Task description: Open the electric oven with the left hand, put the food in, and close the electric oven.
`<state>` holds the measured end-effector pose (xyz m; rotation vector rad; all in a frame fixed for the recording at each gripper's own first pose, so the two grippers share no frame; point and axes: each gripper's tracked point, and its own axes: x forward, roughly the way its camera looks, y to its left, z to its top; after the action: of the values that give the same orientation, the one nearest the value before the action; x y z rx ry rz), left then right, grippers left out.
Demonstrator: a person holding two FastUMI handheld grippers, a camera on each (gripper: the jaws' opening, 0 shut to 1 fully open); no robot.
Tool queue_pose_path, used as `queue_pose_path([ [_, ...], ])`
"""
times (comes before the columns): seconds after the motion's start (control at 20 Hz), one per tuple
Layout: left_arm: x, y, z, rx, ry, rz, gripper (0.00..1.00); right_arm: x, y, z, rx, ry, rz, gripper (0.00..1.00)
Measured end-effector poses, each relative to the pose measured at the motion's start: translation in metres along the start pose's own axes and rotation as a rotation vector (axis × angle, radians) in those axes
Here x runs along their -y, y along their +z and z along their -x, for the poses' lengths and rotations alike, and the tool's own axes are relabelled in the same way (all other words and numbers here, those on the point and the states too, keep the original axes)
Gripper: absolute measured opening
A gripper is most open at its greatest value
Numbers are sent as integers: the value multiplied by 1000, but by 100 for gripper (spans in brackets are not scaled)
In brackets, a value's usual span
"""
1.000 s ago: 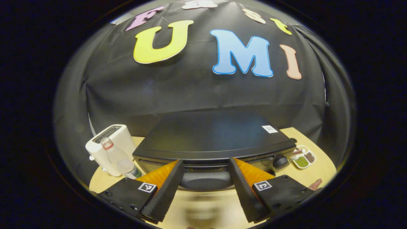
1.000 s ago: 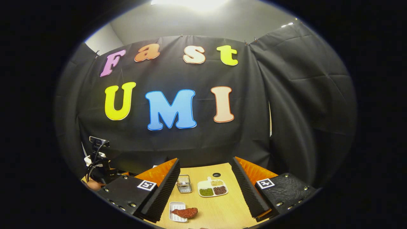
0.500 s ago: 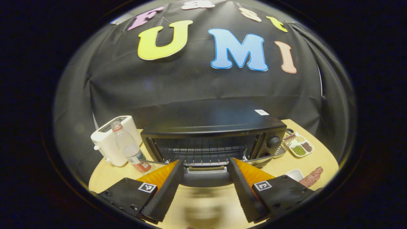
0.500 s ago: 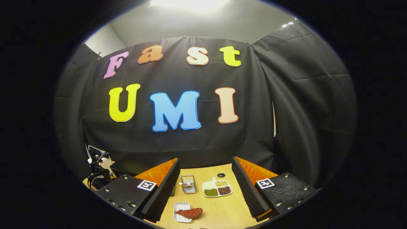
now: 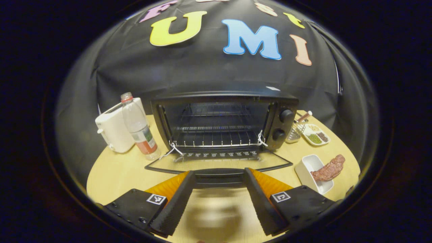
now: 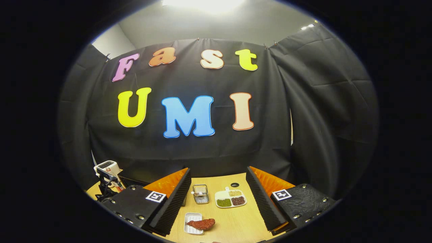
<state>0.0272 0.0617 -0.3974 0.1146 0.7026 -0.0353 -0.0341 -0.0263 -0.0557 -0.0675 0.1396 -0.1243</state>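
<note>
A: From where does the left gripper view look?

B: From low over the table [image 5: 111, 172], close in front of the oven [image 5: 222, 121], facing straight into its open mouth. The door [image 5: 219, 165] lies flat just beyond that camera's own fingers.

A: And the right gripper view?

B: It sits farther to the right and higher, facing the back wall, with the table's far right part small and low between its fingers.

A: What do they share?

B: The white tray [image 5: 312, 168] [image 6: 192, 227] with the reddish food [image 5: 329, 168] [image 6: 202, 223], the divided dish [image 5: 315, 134] [image 6: 231, 198] and the small wire basket [image 5: 295, 132] [image 6: 201, 194].

Overhead lamp glare, dim booth, fisheye-bent edges, blurred near tabletop.
</note>
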Motion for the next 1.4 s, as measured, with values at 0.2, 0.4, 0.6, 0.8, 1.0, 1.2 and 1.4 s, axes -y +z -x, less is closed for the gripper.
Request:
queue_pose_path([
  [0.2, 0, -22, -4, -44, 6, -56, 98, -4, -8, 1, -19, 9, 7, 99],
  [0.4, 5, 0, 13, 16, -7, -32, 98, 2, -24, 0, -64, 1, 7, 99],
  [0.6, 6, 60, 58, 158, -10, 14, 98, 4, -50, -11, -148, 24, -20, 99],
  [0.8, 4, 128, 119, 313, 2, 38, 99, 5, -91, -26, -263, 90, -45, 99],
  [1.0, 7, 177, 174, 428, 9, 71, 100, 2, -137, -39, -344, 174, -145, 99],
  [1.2, 10, 192, 203, 498, 27, 80, 100, 2, -197, -50, -455, 231, -292, 99],
  [1.4, 10, 172, 210, 454, 64, 104, 97, -5, -263, -55, -595, 294, -383, 95],
])
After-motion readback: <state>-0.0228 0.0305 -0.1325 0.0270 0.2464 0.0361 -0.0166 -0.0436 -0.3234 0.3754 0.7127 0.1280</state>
